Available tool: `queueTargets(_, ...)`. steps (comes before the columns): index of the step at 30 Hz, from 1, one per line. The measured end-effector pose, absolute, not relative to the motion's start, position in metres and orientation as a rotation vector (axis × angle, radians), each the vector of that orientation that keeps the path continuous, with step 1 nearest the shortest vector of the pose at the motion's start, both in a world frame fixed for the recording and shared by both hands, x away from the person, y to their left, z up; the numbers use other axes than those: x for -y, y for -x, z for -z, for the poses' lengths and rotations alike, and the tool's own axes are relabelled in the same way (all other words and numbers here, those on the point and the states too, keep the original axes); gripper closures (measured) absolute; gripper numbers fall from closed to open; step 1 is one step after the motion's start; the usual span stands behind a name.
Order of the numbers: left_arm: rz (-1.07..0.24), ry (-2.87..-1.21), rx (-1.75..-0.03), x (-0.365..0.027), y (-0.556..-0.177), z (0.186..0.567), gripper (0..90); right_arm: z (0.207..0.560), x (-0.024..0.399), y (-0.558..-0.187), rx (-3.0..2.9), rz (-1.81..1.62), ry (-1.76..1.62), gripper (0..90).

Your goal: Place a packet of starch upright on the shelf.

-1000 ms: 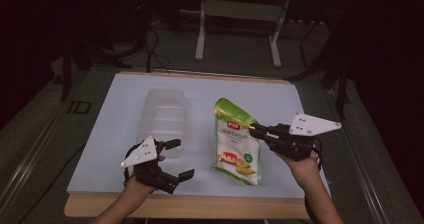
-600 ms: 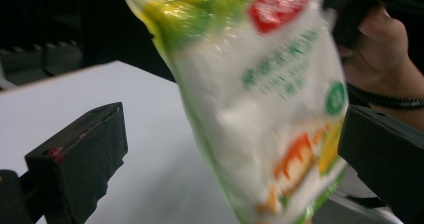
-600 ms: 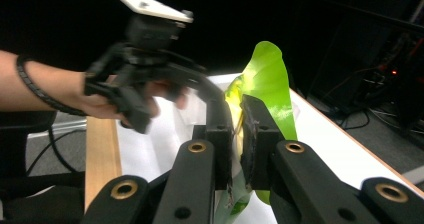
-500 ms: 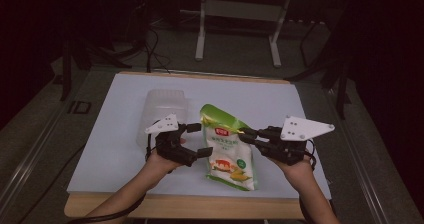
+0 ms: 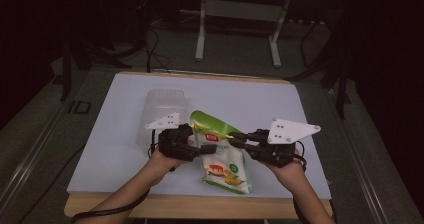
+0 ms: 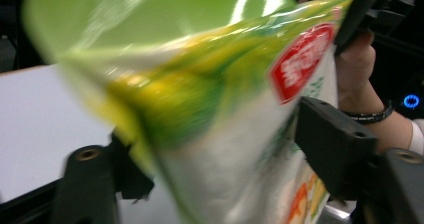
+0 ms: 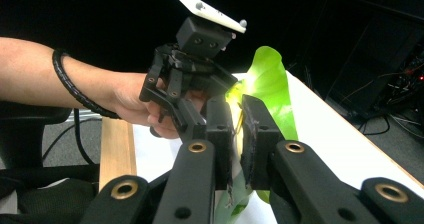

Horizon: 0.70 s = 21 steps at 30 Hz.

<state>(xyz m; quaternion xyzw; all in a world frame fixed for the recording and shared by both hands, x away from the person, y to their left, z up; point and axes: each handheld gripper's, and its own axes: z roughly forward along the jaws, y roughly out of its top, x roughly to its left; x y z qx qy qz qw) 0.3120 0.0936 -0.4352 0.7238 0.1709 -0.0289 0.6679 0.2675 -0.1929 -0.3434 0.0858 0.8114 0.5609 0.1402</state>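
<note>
A glossy green-and-white plastic snack bag with a red label [image 5: 220, 156] hangs lifted above the near middle of the white tabletop [image 5: 300, 114], its green top edge up and its printed lower end dangling toward the near edge. The right claw [image 5: 239, 136] comes in from the right and is clamped on the bag's upper right edge; in the right gripper view its two black jaws stand almost together with the thin green film of the bag [image 7: 267, 84] pinched between them. The left claw [image 5: 192, 140] reaches in from the left at the bag's upper left side. Its jaws have just been closing, and in the left gripper view they stand on either side of the bag [image 6: 215, 134], which passes between them; that picture is blurred, so whether the pads already press on the film cannot be told. In that same view the right claw [image 6: 350, 19] shows at the far upper corner of the bag. A clear ribbed plastic container [image 5: 165, 106] stands on the tabletop just beyond the left claw, toward the far left, apart from the bag. Both of the person's forearms enter from the near edge.
</note>
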Motion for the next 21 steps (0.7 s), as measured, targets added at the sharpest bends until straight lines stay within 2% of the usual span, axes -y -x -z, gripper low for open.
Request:
queueTargets(3, 0.043, -1.639, -0.391, -0.093, -0.31, 0.433, 34.7, 0.345, 0.193, -0.268, -2.341, -1.63, -0.253, 83.9)
queueTargets(7, 0.022, -1.652, -0.394, -0.092, -0.307, 0.431, 44.2, 0.346, 0.195, -0.269, -2.335, -1.643, -0.266, 83.9)
queueTargets(12, -0.008, -1.675, -0.386, -0.091, -0.304, 0.428, 63.3, 0.35, 0.2, -0.269, -2.325, -1.655, -0.288, 84.0)
queueTargets(18, -0.013, -1.665, -0.376, -0.089, -0.303, 0.425, 79.2, 0.352, 0.204, -0.269, -2.306, -1.66, -0.302, 84.0)
queueTargets(21, -0.014, -1.664, -0.375, -0.088, -0.304, 0.422, 80.6, 0.352, 0.204, -0.268, -2.289, -1.656, -0.297, 83.9)
